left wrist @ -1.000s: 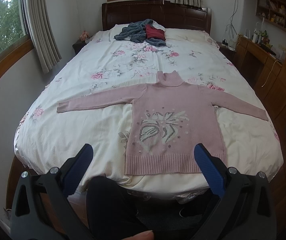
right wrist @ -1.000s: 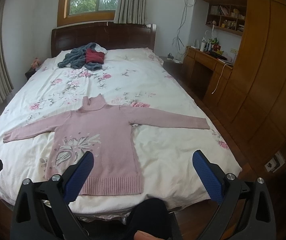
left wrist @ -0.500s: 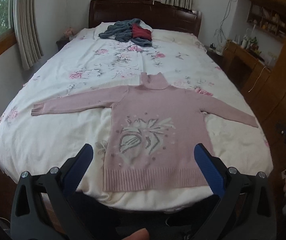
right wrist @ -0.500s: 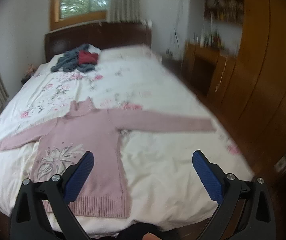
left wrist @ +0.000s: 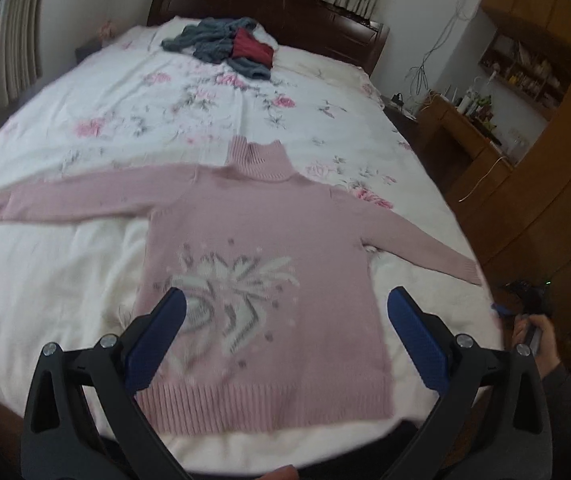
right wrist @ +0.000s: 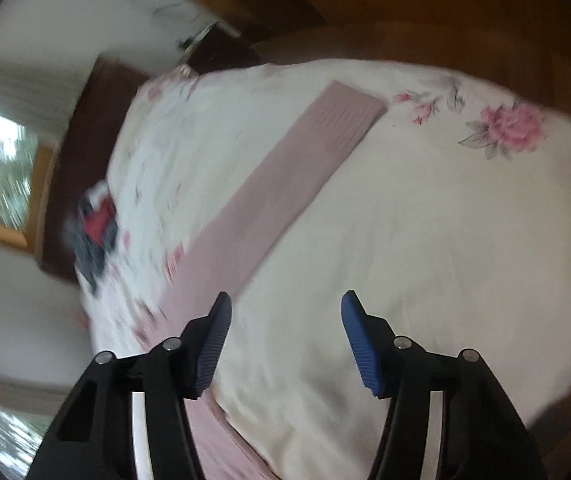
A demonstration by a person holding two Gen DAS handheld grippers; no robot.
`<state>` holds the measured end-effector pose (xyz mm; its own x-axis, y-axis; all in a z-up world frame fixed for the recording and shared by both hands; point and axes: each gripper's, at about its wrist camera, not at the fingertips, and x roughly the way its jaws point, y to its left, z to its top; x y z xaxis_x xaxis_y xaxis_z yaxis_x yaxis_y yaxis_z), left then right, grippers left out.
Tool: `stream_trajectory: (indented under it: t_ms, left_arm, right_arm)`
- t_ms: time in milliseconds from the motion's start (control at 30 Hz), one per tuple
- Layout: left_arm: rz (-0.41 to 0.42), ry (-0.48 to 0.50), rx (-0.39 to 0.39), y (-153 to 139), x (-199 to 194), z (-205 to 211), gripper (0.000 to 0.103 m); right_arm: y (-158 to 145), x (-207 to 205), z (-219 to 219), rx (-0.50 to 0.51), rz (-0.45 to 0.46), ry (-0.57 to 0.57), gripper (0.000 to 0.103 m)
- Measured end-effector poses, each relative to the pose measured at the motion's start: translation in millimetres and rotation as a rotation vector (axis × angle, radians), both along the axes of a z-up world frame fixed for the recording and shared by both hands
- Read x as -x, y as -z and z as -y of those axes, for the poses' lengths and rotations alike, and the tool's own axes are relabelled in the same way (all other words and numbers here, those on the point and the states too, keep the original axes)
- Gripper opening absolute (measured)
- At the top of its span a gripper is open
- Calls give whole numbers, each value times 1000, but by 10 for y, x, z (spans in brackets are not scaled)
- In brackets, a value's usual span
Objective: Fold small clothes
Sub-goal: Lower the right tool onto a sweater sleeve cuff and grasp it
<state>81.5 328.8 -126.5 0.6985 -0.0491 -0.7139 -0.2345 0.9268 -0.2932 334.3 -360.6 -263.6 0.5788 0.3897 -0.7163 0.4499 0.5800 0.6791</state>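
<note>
A pink knitted turtleneck sweater [left wrist: 261,236] with a white flower pattern lies flat, front up, on the bed, both sleeves spread out. My left gripper [left wrist: 285,312] hovers open above its lower half, holding nothing. In the right wrist view, which is tilted and blurred, the sweater's right sleeve [right wrist: 281,184] runs diagonally across the cover to its ribbed cuff [right wrist: 345,116]. My right gripper [right wrist: 285,312] is open and empty just above the cover beside that sleeve. The right gripper's handle and the hand on it [left wrist: 529,316] show at the bed's right edge.
The bed [left wrist: 65,272] has a white floral cover. A pile of grey and red clothes [left wrist: 225,44] lies near the dark headboard [left wrist: 269,4]. Wooden cabinets and a cluttered desk [left wrist: 481,120] stand to the right of the bed.
Both grippers have moved closer to the bed. The right one swung down and rolled toward the right sleeve, its jaws narrower than before. The left one advanced over the sweater's lower half.
</note>
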Motion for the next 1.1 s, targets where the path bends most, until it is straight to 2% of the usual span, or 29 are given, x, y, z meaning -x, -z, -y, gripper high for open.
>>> stream_trajectory:
  t_ms: [33, 100, 200, 300, 600, 833, 900, 967, 1000, 1100]
  left_arm:
    - [-9, -9, -37, 46, -95, 44, 100]
    - [-47, -4, -43, 135, -249, 77, 100]
    - [-111, 14, 5, 259, -406, 66, 100]
    - [-139, 9, 60, 395, -488, 55, 100]
    - [-100, 21, 117, 601, -744, 79, 100]
    - [-84, -23, 189, 716, -942, 72, 100]
    - [-89, -50, 200, 749, -1000, 25, 100]
    - [-104, -61, 218, 792, -1068, -35, 100]
    - [-114, -65, 223, 812, -1092, -67, 100]
    - [-138, -46, 259, 870, -1207, -171, 100]
  right_arm:
    - [134, -71, 136, -65, 8, 48, 58]
    - [371, -191, 355, -165, 17, 139, 56]
    - [656, -394, 579, -279, 47, 227, 52]
    - [853, -580, 705, -314, 57, 292, 52]
    - [1160, -1034, 826, -248, -8, 331, 51]
    - [1213, -1276, 823, -222, 5, 326, 49]
    - [1227, -1297, 801, -211, 9, 320, 43]
    - [1199, -1378, 765, -168, -6, 291, 17]
    - [1157, -1386, 741, -138, -8, 282, 11]
    - [842, -1453, 539, -24, 46, 219, 9]
